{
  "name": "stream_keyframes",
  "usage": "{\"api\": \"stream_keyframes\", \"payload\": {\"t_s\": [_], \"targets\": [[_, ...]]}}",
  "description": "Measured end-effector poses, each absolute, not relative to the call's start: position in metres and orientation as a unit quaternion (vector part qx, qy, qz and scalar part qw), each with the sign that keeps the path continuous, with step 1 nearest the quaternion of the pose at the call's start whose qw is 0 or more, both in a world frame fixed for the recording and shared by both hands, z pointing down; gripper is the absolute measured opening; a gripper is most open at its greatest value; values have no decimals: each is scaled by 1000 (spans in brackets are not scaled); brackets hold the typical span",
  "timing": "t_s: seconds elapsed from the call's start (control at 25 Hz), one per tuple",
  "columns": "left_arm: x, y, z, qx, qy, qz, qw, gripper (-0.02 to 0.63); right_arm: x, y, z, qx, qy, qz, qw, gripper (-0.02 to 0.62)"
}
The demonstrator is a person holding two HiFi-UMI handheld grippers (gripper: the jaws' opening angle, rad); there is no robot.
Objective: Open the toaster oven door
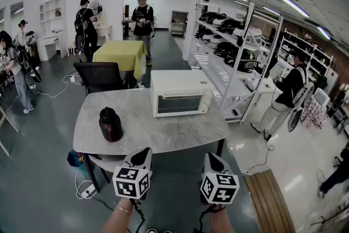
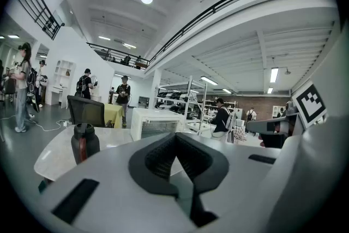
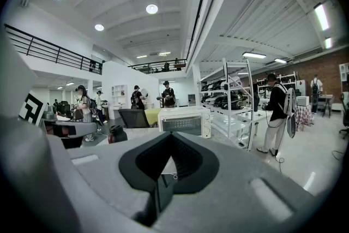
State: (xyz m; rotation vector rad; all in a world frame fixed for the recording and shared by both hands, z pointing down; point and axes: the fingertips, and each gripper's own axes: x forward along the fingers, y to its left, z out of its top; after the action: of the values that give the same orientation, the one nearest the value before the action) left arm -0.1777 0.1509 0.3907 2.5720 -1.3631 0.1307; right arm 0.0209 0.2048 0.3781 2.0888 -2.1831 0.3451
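head overhead; gripper views low, facing oven

The oven stands on the table, well ahead of the fingers of the left gripper and the right gripper; the jug sits nearer, ahead-left of them.

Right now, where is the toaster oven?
In the head view the toaster oven stands at the far edge of the table, right of centre, with the dark jug to its left and nearer the person.
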Motion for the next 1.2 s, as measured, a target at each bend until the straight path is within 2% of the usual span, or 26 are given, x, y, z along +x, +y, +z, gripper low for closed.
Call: {"api": "stream_keyframes", "payload": {"t_s": [0.88, 1.2], "targets": [[-226, 136, 408, 876, -460, 44, 138, 5, -2, 218, 388, 713, -688, 134, 33, 5], [-221, 120, 429, 873, -458, 57, 158, 5, 12, 211, 404, 724, -673, 148, 38, 5]]}}
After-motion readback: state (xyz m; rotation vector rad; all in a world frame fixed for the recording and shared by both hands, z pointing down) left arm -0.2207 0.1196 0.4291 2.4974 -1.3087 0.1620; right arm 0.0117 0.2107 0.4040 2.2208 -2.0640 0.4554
